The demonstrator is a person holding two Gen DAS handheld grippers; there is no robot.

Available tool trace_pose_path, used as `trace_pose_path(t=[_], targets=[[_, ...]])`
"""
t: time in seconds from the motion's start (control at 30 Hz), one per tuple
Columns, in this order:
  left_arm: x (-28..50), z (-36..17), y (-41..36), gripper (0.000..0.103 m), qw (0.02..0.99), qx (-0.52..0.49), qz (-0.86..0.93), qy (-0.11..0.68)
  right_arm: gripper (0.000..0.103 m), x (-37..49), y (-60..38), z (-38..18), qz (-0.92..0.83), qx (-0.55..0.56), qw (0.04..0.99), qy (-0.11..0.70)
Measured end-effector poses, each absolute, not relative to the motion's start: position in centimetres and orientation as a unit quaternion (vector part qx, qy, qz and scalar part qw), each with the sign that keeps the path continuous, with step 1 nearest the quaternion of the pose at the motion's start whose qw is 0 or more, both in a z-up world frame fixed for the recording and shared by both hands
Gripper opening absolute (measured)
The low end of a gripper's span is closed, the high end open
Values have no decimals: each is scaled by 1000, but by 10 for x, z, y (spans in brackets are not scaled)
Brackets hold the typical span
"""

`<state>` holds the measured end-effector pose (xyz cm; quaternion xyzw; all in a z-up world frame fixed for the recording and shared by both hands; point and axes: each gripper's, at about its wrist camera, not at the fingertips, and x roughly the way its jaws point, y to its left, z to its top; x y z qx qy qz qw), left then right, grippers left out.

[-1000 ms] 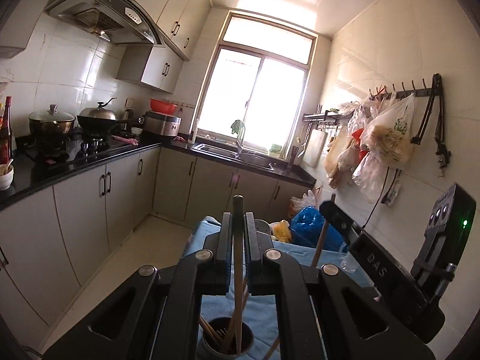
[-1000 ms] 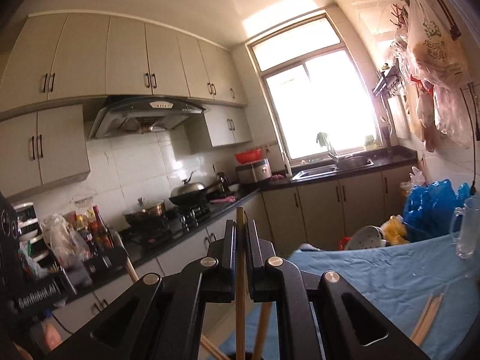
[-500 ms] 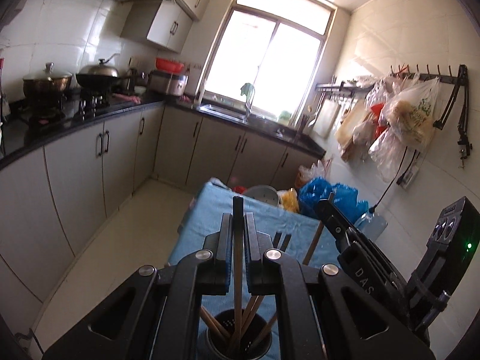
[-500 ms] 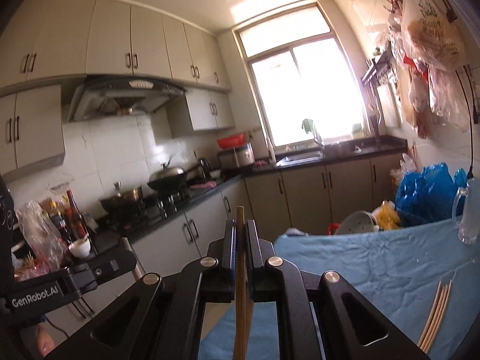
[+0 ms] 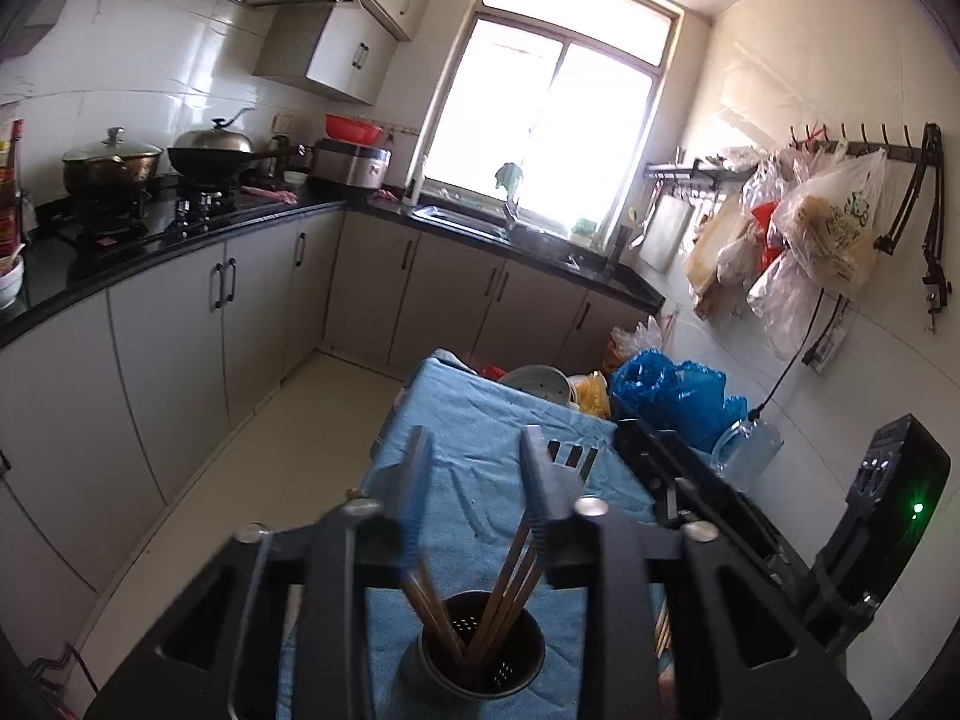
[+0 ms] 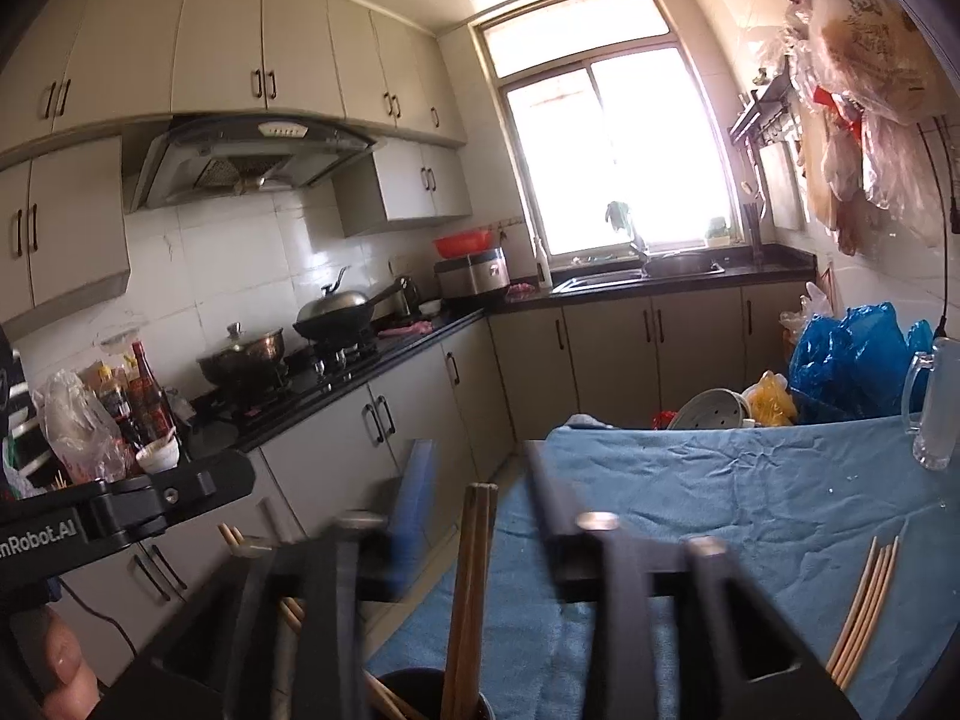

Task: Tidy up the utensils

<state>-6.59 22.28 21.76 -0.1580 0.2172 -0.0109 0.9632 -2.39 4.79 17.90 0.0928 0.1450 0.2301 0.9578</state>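
A perforated metal holder [image 5: 474, 657] stands on the blue cloth [image 5: 468, 438] with several brown chopsticks [image 5: 510, 564] leaning in it. My left gripper [image 5: 475, 441] hovers just above it, its jaws opening, the sticks loose below them. In the right wrist view my right gripper [image 6: 479, 450] is also opening. A pair of chopsticks [image 6: 471, 576] stands free between its blurred fingers [image 6: 414, 498], dropped into the dark holder [image 6: 432, 696]. More pale chopsticks [image 6: 864, 606] lie on the cloth at the right.
A glass mug [image 6: 936, 414] stands at the cloth's far right. Blue plastic bags [image 5: 672, 390] and a metal pan [image 5: 537, 381] sit beyond the table. Cabinets and a black counter [image 5: 180, 228] line the left side. A thumb [image 6: 66, 672] grips the left tool.
Both grippers sank toward the holder and their jaws spread apart. The chopstick each one pinched has dropped into the holder.
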Motion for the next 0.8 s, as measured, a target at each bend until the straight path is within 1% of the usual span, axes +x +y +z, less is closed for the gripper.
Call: trace_pose_path(t=[0.1, 0.2, 0.27, 0.33, 0.43, 0.6, 0.8], targets=[[-83, 223, 223, 33, 965, -159, -2, 207, 51, -36, 35, 188, 221, 96, 962, 130], [-98, 226, 216, 36, 966, -159, -5, 205, 59, -46, 18, 191, 207, 99, 965, 126], [-106, 226, 208, 38, 966, -155, -12, 207, 60, -53, 3, 189, 195, 101, 967, 130], [-113, 225, 196, 42, 965, -153, -21, 212, 61, -59, -11, 185, 182, 99, 969, 136], [-118, 220, 177, 43, 963, -146, -34, 222, 65, -68, -39, 174, 157, 100, 971, 150], [-111, 199, 137, 44, 951, -140, -69, 268, 65, -81, -102, 147, 104, 107, 970, 191], [-84, 162, 75, 44, 925, -120, -117, 341, 65, -87, -166, 108, 52, 72, 963, 254]])
